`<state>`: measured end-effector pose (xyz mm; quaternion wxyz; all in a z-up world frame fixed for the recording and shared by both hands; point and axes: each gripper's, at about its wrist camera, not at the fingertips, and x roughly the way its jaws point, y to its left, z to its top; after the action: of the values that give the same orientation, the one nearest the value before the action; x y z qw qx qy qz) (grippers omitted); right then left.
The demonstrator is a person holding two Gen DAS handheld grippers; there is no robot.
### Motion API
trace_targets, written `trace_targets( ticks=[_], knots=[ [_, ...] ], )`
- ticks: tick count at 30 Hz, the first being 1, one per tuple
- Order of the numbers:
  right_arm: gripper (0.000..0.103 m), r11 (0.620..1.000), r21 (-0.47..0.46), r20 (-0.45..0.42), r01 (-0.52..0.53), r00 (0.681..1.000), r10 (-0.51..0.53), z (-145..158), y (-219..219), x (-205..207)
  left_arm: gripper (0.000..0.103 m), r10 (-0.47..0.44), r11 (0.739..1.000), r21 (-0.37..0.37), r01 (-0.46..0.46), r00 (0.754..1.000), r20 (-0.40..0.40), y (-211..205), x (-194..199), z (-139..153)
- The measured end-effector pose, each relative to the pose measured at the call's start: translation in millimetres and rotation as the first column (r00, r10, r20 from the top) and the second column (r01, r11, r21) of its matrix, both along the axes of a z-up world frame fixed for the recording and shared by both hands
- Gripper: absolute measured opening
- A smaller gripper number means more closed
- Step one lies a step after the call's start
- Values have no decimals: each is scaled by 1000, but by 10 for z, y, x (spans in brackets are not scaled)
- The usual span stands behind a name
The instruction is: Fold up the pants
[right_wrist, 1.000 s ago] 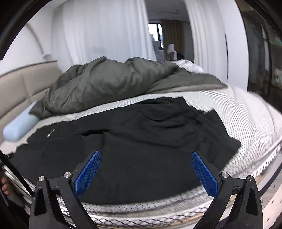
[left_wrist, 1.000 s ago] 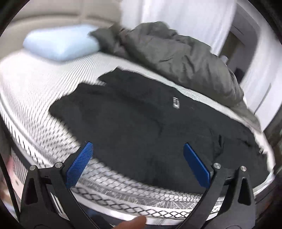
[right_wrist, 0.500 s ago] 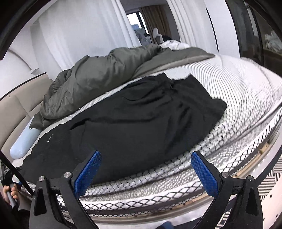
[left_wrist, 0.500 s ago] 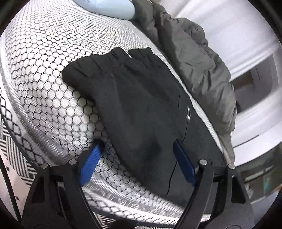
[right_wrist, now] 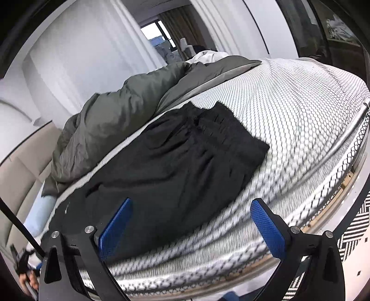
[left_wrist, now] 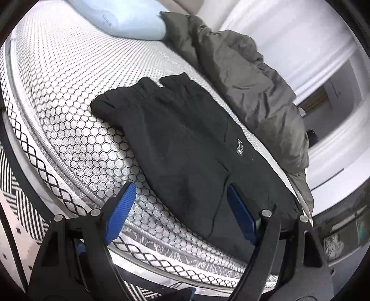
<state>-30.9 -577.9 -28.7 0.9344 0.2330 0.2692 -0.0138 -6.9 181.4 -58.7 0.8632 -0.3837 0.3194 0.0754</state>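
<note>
Pants [left_wrist: 185, 143]: black, spread flat on the honeycomb-patterned mattress [left_wrist: 57, 76] near its front edge; cuffed leg ends point toward the pale blue pillow [left_wrist: 131, 18], and a small white logo shows on the fabric.
Duvet [left_wrist: 249, 76]: grey, bunched along the far side of the pants, just beside them.
Left gripper [left_wrist: 179, 211]: jaws have just been closing but stand apart; the pants' near edge lies between the blue pads, neither pad pressing on it.
Right gripper [right_wrist: 189, 222]: released, jaws wide apart above the mattress edge, holding nothing; the gathered waistband end of the pants lies beyond them.
Floor [right_wrist: 346, 266]: black-and-white zigzag pattern below the bed.
</note>
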Motion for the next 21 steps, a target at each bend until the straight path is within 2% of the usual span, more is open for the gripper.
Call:
trace_targets(
  ticks=[2,4,7,11,12,14,15,17,18,19,21],
  knots=[
    [103,1000,24,10,1,1000,-1,12,-78,123,79,-24,1000,1,24,1000,12,-21,0,14],
    [103,998,63,-4,17,1000,-17,-27,-195,273,79,-51,999,-10,50,998,-22,9,157,-53],
    [102,990,132,-28,43,999,-40,-116,-356,446,79,-51,997,-58,48,997,-63,83,305,-147],
    [100,968,248,-5,43,999,-43,-223,-557,494,79,-40,998,-59,36,998,-53,113,476,-129],
    [96,964,261,2,45,999,-47,-227,-582,485,79,-36,998,-61,33,998,-54,106,474,-129],
    [88,960,278,22,33,999,-41,-212,-614,461,79,-39,999,-32,39,999,-19,66,407,-86],
    [81,958,287,34,16,999,-27,-198,-615,456,78,-56,998,-3,56,998,-11,19,362,-45],
    [68,959,283,36,1,999,-12,-168,-594,444,73,-90,996,9,90,995,30,-25,248,5],
    [49,961,276,41,-10,999,-1,-142,-583,436,73,-104,995,4,104,994,45,-31,202,26],
    [35,963,268,40,-10,999,0,-118,-574,425,73,-108,994,-4,108,993,47,-26,165,33],
    [24,967,255,43,-13,999,2,-89,-548,411,69,-91,996,-21,91,995,43,7,173,19]
  ],
)
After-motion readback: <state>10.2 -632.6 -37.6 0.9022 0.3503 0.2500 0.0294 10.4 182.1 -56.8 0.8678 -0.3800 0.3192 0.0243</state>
